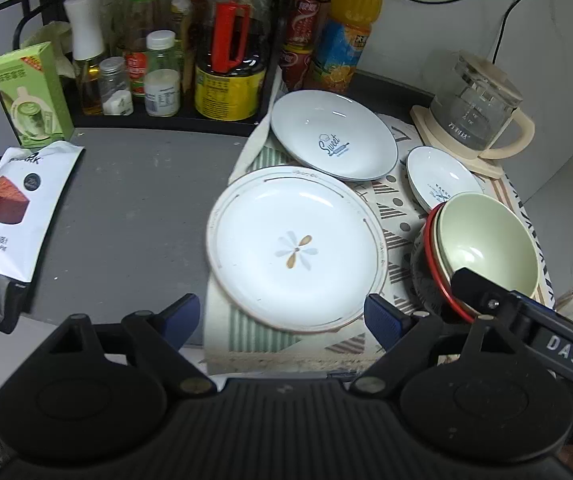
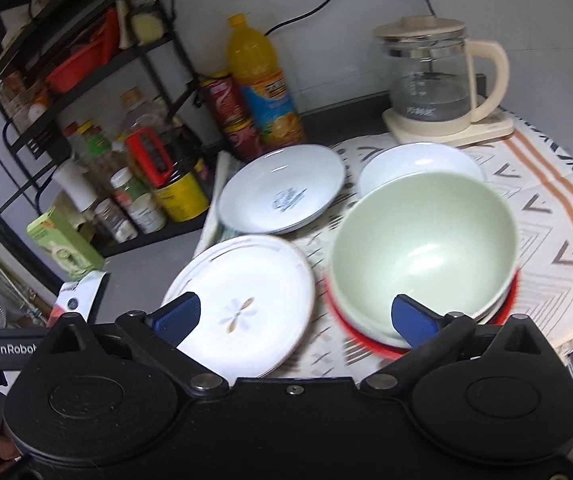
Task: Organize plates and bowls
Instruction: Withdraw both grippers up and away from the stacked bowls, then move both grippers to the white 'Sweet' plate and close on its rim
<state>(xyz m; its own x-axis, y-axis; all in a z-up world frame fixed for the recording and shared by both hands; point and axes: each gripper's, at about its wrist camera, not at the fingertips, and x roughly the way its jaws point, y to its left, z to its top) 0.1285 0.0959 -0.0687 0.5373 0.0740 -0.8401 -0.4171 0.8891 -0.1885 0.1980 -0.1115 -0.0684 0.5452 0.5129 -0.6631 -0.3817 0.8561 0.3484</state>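
A white flower plate lies on a patterned cloth, with a "Sweet" plate behind it and a small white dish to the right. A green bowl sits stacked in a red-rimmed bowl. My left gripper is open, just short of the flower plate's near edge. My right gripper is open, over the gap between the flower plate and the green bowl; its right finger is at the bowl stack's near rim. The "Sweet" plate and small dish lie beyond.
A black rack of bottles and jars stands at the back left. A glass kettle on its base is back right. A green box and a snack bag lie on the grey counter at left.
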